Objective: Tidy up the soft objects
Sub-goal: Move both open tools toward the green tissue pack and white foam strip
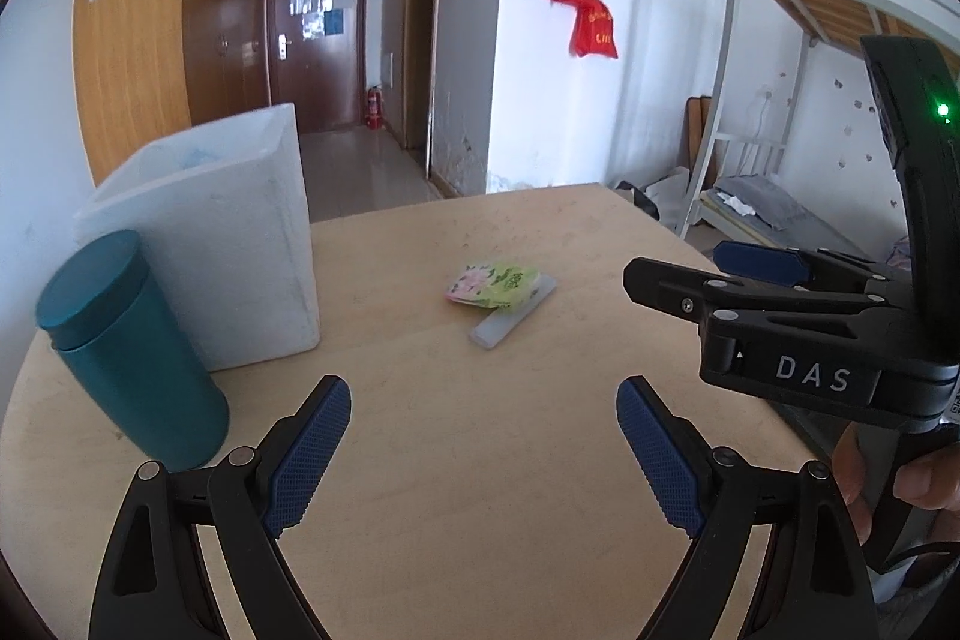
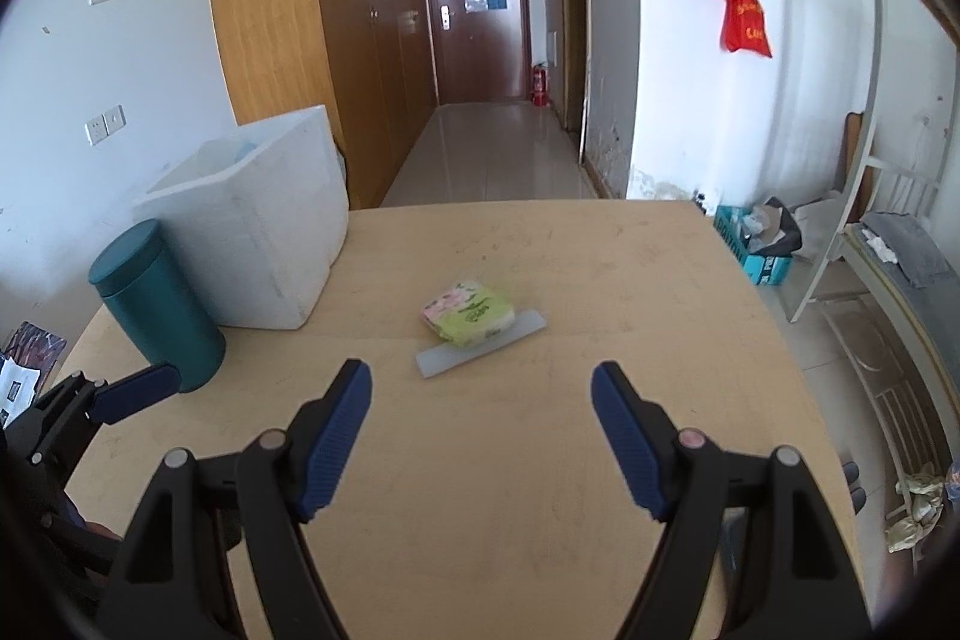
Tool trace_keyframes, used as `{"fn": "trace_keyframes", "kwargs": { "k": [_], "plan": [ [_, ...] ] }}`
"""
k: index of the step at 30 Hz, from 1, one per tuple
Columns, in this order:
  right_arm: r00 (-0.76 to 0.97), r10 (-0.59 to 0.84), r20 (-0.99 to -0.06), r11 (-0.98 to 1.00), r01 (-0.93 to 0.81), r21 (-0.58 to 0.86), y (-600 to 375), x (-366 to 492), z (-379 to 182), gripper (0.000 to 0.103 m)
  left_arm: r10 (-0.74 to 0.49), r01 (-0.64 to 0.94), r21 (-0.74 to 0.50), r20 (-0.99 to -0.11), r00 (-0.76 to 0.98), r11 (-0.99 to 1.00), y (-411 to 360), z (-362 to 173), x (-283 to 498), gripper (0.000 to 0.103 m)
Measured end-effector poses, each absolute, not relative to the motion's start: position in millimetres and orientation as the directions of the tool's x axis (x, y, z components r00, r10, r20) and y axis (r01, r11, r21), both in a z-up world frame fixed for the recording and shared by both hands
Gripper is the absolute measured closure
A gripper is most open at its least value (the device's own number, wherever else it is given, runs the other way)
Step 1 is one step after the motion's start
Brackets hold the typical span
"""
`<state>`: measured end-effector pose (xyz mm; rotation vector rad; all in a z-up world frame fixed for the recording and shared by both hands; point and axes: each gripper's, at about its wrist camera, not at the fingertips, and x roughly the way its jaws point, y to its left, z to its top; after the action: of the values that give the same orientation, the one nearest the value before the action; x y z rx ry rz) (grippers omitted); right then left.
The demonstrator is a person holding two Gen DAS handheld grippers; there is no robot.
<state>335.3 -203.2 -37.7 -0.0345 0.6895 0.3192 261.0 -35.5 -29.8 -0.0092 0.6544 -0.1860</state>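
A soft green and pink tissue pack [image 1: 493, 285] [image 2: 469, 311] lies mid-table, resting partly on a flat pale translucent strip [image 1: 511, 319] [image 2: 480, 347]. A white foam box [image 1: 210, 244] [image 2: 264, 244] stands open-topped at the left. My left gripper [image 1: 483, 400] is open and empty, above the table short of the pack. My right gripper [image 2: 480, 388] is open and empty, just short of the strip; it also shows in the left wrist view [image 1: 678, 274] at the right. One blue finger of the left gripper shows in the right wrist view [image 2: 135, 391].
A teal lidded canister [image 1: 129, 352] [image 2: 159, 307] stands beside the foam box at the table's left front. The wooden table [image 1: 480, 490] [image 2: 600, 280] ends at the far edge toward a hallway. A metal bunk bed [image 1: 798, 40] stands to the right.
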Motion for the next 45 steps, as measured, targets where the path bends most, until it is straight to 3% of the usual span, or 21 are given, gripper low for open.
{"fn": "trace_keyframes", "kwargs": {
  "k": [19,30,37,42,44,45],
  "plan": [
    [0.642,0.245,-0.726,0.949,-0.312,0.044,-189,412,-68,0.024,-0.217,0.225,-0.072,-0.650,0.729,0.972,-41,-59,336,0.012],
    [0.595,0.274,-0.756,0.952,-0.280,0.125,-210,443,-87,0.024,-0.220,0.244,-0.067,-0.697,0.682,0.968,-47,-83,383,0.017],
    [0.583,0.283,-0.762,0.952,-0.269,0.147,-213,450,-93,0.024,-0.252,0.280,-0.089,-0.739,0.624,0.956,-58,-101,406,0.029],
    [0.585,0.295,-0.755,0.950,-0.267,0.164,-216,450,-93,0.024,-0.260,0.301,-0.087,-0.756,0.601,0.950,-65,-109,417,0.047],
    [0.585,0.300,-0.753,0.949,-0.265,0.172,-218,450,-92,0.024,-0.260,0.307,-0.086,-0.763,0.591,0.948,-69,-111,421,0.058],
    [0.583,0.306,-0.753,0.947,-0.267,0.178,-218,450,-92,0.024,-0.261,0.310,-0.086,-0.766,0.587,0.947,-71,-113,422,0.058]
  ]
}}
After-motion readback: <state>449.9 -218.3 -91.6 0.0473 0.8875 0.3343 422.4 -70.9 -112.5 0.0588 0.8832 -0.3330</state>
